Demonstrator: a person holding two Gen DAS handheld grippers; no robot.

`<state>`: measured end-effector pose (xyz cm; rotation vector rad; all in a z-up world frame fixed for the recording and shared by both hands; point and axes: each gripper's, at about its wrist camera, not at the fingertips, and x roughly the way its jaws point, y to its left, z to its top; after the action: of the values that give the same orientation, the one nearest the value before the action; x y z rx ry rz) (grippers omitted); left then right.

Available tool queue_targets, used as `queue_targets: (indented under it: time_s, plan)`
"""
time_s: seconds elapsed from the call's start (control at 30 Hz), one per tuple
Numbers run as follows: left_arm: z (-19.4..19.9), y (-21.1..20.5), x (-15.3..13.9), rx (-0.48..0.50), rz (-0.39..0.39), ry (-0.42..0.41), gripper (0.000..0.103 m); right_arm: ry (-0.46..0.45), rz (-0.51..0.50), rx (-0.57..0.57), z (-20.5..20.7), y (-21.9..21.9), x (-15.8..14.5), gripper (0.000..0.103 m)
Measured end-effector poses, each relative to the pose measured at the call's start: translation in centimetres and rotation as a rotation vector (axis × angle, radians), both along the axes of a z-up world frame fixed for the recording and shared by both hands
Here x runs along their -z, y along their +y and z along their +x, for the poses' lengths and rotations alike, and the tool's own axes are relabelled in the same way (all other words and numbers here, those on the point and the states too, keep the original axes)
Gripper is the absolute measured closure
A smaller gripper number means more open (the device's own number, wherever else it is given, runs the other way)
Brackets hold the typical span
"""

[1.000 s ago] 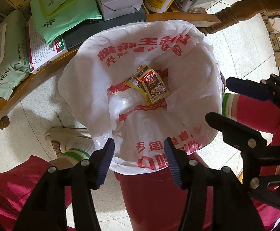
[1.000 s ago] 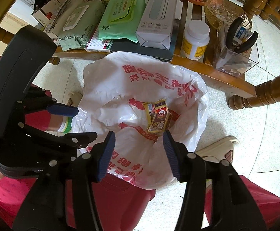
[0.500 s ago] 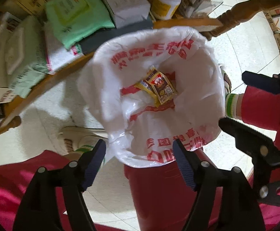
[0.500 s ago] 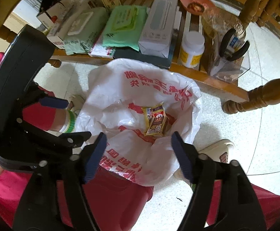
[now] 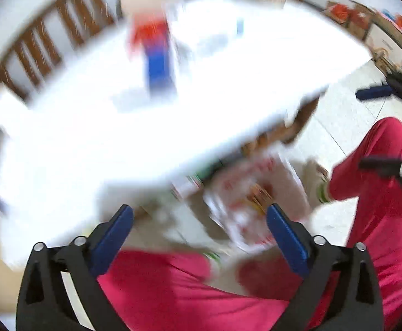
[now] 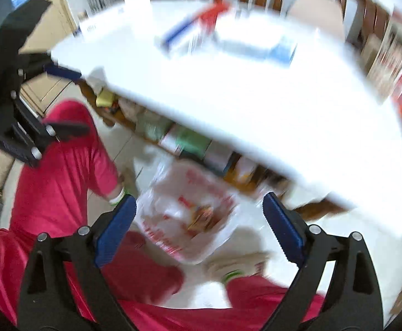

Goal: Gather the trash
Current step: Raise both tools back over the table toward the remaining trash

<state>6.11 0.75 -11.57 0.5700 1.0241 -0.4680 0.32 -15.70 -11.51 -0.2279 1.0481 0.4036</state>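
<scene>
Both views are now lifted from the bin bag (image 6: 190,215) to the white table (image 5: 173,104); the left gripper (image 5: 199,237) and right gripper (image 6: 199,231) are seen opening wide, empty. Light, crinkly wrappers (image 6: 201,218) are best pinched at an edge.

A white table top (image 6: 297,115) is seen, blurred, with a red and blue box (image 6: 192,31) and a pale flat box (image 6: 256,42) lying on it. Below it, a white printed bag (image 6: 190,215) is set on the pale tiled floor (image 5: 336,127).
</scene>
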Motion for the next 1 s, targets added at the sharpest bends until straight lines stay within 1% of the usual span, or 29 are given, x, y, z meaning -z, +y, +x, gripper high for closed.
queue_targets:
  time_s: [0.03, 0.07, 0.1, 0.17, 0.2, 0.23, 0.27, 0.37, 0.43, 0.53, 0.63, 0.73, 0.87, 1.0]
  plan:
    - [0.2, 0.3, -1.9, 0.037, 0.019, -0.052, 0.008, -0.042, -0.012, -0.017, 0.4, -0.3, -2.6, 0.011]
    - [0.6, 0.4, -3.2, 0.063, 0.034, -0.085, 0.008, -0.066, -0.016, -0.026, 0.5, -0.6, -4.0, 0.011]
    - [0.9, 0.7, -4.7, 0.093, 0.053, -0.120, 0.008, -0.102, -0.022, -0.035, 0.8, -0.9, -6.1, 0.010]
    - [1.3, 0.9, -7.7, 0.175, 0.107, -0.203, 0.008, -0.150, -0.024, -0.043, 1.5, -1.4, -9.4, 0.007]
    - [1.4, 1.1, -8.6, 0.202, 0.122, -0.225, 0.008, -0.170, -0.010, -0.058, 1.9, -1.7, -11.4, 0.007]
    - [1.6, 1.2, -10.0, 0.255, 0.135, -0.248, 0.008, -0.179, -0.003, -0.065, 2.2, -2.0, -12.5, 0.007]
    - [1.6, 1.3, -10.7, 0.289, 0.136, -0.253, 0.008, -0.195, 0.001, -0.073, 2.6, -2.2, -14.1, 0.007]
    - [2.2, 1.6, -12.7, 0.397, 0.141, -0.262, 0.008, -0.218, 0.006, -0.088, 4.0, -2.7, -17.3, 0.007]
    - [2.4, 1.4, -13.4, 0.451, 0.143, -0.256, 0.008, -0.226, 0.004, -0.099, 4.8, -2.8, -18.7, 0.007]
    - [3.1, 0.7, -14.0, 0.518, 0.145, -0.224, 0.008, -0.244, -0.014, -0.106, 6.1, -2.8, -20.9, 0.007]
    - [3.6, 0.2, -13.9, 0.573, 0.160, -0.213, 0.008, -0.254, -0.025, -0.113, 7.7, -2.7, -22.2, 0.007]
    - [4.7, -0.5, -13.2, 0.639, 0.167, -0.175, 0.008, -0.246, -0.032, -0.123, 8.9, -2.5, -22.2, 0.007]
    - [6.2, -1.2, -11.3, 0.707, 0.174, -0.146, 0.008, -0.193, -0.035, -0.144, 11.1, -2.2, -20.6, 0.007]
    - [7.2, -1.7, -8.6, 0.771, 0.200, -0.138, 0.008, -0.115, -0.034, -0.173, 13.2, -1.3, -17.9, 0.007]
